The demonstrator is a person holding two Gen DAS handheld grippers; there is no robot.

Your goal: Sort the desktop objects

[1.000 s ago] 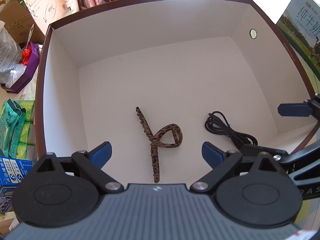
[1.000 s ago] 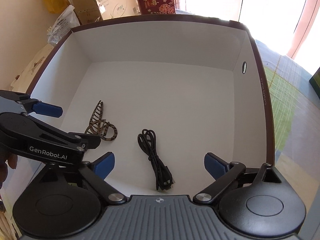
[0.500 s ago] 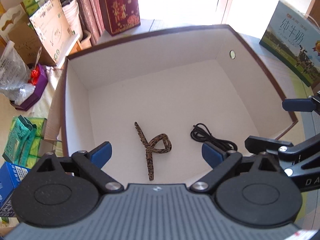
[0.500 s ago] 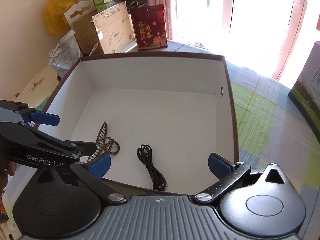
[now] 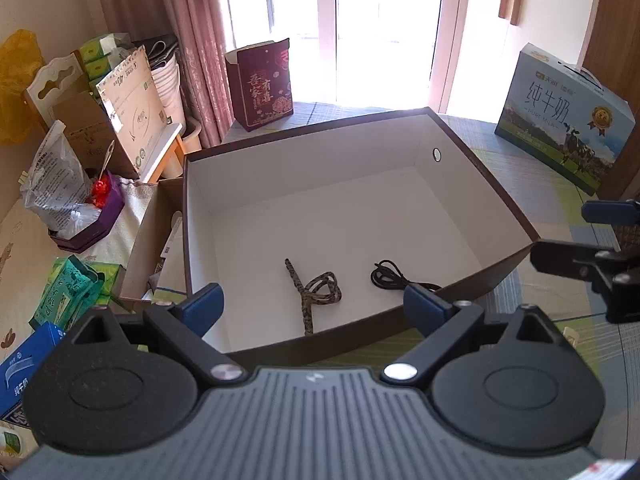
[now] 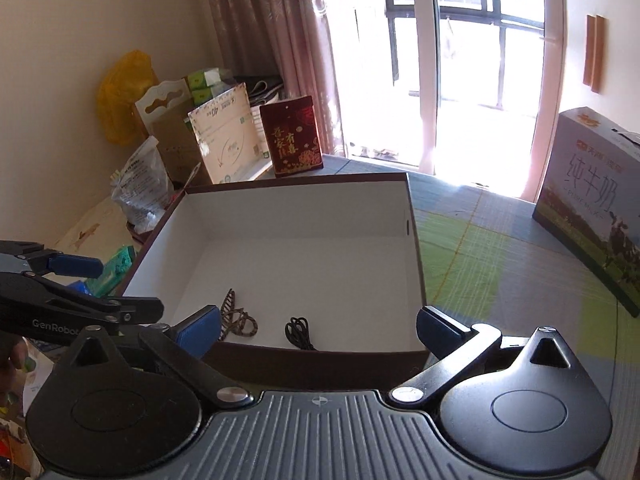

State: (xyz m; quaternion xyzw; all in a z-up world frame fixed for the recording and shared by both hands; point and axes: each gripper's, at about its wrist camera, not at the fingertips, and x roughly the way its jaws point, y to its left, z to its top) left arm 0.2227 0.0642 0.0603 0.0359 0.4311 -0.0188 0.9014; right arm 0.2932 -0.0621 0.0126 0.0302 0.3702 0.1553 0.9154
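A brown box with a white inside (image 5: 320, 168) (image 6: 300, 212) stands on the table. On its floor, near the front wall, lie a leopard-print hair clip (image 5: 314, 296) (image 6: 236, 322) and, to its right, a coiled black cable (image 5: 390, 274) (image 6: 298, 332). My left gripper (image 5: 312, 304) hangs above and just in front of the box's near rim, open and empty. My right gripper (image 6: 318, 326) hovers likewise on the right side, open wide with nothing between its fingers. Each gripper shows at the edge of the other's view: the right gripper (image 5: 580, 236), the left gripper (image 6: 108, 288).
A milk carton box (image 5: 560, 120) stands at the right on the checked tablecloth (image 6: 500, 264). A red gift bag (image 5: 262, 84) stands behind the box. To the left are cardboard boxes, a plastic bag, a purple box (image 5: 88, 224) and green packets (image 5: 68, 292).
Both grippers have drawn back and upward out of the box, now above its near rim. The hair clip and the cable stay where they lay on the box floor.
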